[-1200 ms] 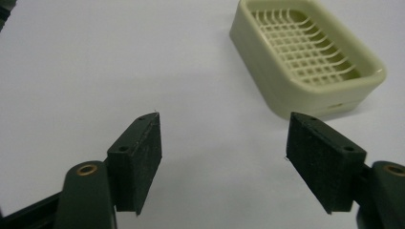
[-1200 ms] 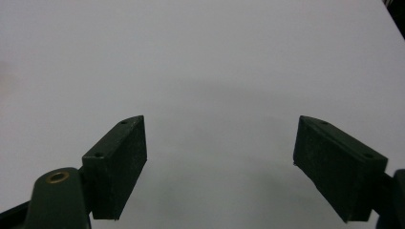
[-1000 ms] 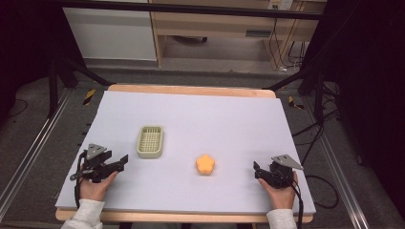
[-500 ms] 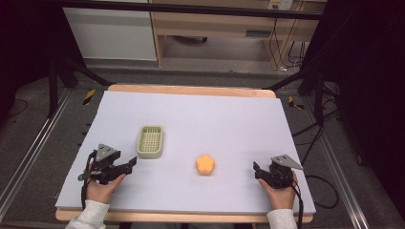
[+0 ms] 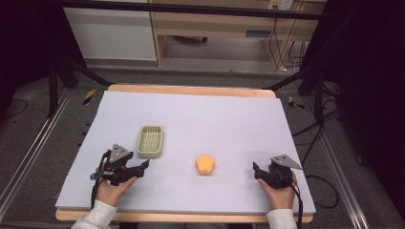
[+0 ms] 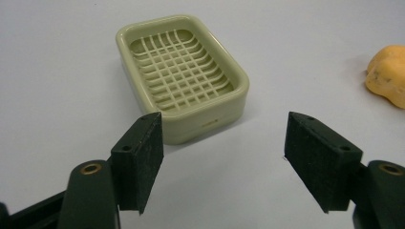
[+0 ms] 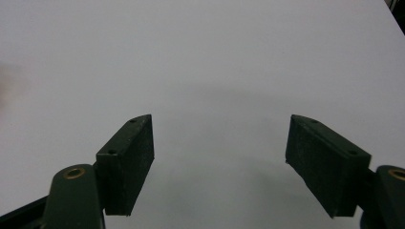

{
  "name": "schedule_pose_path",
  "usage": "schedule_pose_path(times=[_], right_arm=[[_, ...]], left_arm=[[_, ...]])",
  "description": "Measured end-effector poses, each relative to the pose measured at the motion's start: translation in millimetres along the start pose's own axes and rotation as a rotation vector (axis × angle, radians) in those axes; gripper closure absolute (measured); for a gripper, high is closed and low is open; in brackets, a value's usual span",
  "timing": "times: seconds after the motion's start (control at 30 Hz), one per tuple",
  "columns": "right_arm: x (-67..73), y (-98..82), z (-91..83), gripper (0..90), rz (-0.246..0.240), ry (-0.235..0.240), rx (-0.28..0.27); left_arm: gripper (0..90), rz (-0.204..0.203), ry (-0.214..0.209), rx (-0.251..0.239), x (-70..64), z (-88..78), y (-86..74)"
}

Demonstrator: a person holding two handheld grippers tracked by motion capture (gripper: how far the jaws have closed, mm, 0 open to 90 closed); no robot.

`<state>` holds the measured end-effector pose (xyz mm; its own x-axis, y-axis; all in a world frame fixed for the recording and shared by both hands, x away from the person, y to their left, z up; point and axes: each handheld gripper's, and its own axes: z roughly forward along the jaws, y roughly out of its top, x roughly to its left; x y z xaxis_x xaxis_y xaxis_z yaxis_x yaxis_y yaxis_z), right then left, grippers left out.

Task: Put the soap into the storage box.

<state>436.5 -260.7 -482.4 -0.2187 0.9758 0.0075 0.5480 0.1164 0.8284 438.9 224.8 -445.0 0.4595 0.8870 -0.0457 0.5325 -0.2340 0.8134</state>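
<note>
A pale green soap dish (image 5: 150, 141) with a grid floor lies empty on the left half of the white table (image 5: 200, 119). An orange flower-shaped soap (image 5: 205, 164) rests right of it, near the table's middle front. My left gripper (image 5: 141, 165) is open just in front of the dish. In the left gripper view the dish (image 6: 184, 75) lies close ahead between the spread jaws of the gripper (image 6: 222, 148), and the soap (image 6: 388, 75) shows at the right edge. My right gripper (image 5: 256, 170) is open at the front right, over bare table (image 7: 205, 57), with nothing in it (image 7: 219, 152).
The table's wooden edge (image 5: 191, 89) runs along the far side. Beyond it are a floor with cables (image 5: 282, 52), black frame legs (image 5: 71, 71) and furniture. A person's hands and white sleeves (image 5: 98, 212) come in at the bottom.
My left gripper has moved right and forward, closing in on the soap dish. The right gripper, dish and soap have stayed put.
</note>
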Motion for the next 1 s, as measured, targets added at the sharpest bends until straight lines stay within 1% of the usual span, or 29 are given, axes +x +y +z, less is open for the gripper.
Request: schedule_pose_path(times=[0.1,0.27,0.3,0.33,0.37,0.4,0.43,0.47,0.6,0.7,0.77,0.87,1.0], right_arm=[[0.2,-0.1,0.7,25.1,0.000,0.001,0.001],[0.7,-0.2,1.0,24.8,0.002,0.004,0.000],[0.7,-0.2,1.0,24.8,0.002,0.004,0.000],[0.2,-0.6,1.6,24.8,0.026,0.019,-0.003],[0.2,-0.6,1.6,24.8,0.026,0.019,-0.003],[-0.3,-1.3,3.1,24.8,0.036,0.024,-0.008],[-0.3,-1.3,3.1,24.8,0.036,0.024,-0.008],[0.5,-1.2,4.2,24.8,0.031,0.024,0.004],[2.0,-1.3,4.2,24.8,0.012,0.022,0.003],[2.0,-1.4,4.1,24.8,0.013,0.022,0.002],[1.9,-1.5,4.2,24.6,0.014,0.021,0.003],[2.4,-1.5,4.6,24.6,0.013,0.018,0.006],[3.2,-1.6,4.3,24.2,0.017,0.021,0.007]], left_arm=[[29.3,0.003,-0.007,0.000,-2.6,0.9,1.3],[29.2,0.023,-0.023,-0.007,-11.5,3.0,5.7],[29.2,0.023,-0.023,-0.007,-11.5,3.0,5.7],[29.0,0.027,-0.027,-0.006,-14.1,3.9,6.2],[28.9,0.027,-0.027,-0.006,-14.1,3.9,6.2],[28.9,0.029,-0.024,-0.007,-17.3,5.3,6.5],[28.8,0.029,-0.024,-0.007,-17.3,5.3,6.5],[28.8,0.034,-0.029,-0.006,-19.7,6.5,7.0],[28.5,0.046,-0.036,-0.011,-25.1,9.0,7.6],[28.4,0.053,-0.043,-0.009,-27.7,9.9,8.3],[28.3,0.054,-0.055,-0.010,-30.0,10.4,9.8],[28.1,0.077,-0.061,-0.002,-32.5,11.3,10.8],[28.1,0.077,-0.072,-0.007,-33.7,10.3,14.7]])
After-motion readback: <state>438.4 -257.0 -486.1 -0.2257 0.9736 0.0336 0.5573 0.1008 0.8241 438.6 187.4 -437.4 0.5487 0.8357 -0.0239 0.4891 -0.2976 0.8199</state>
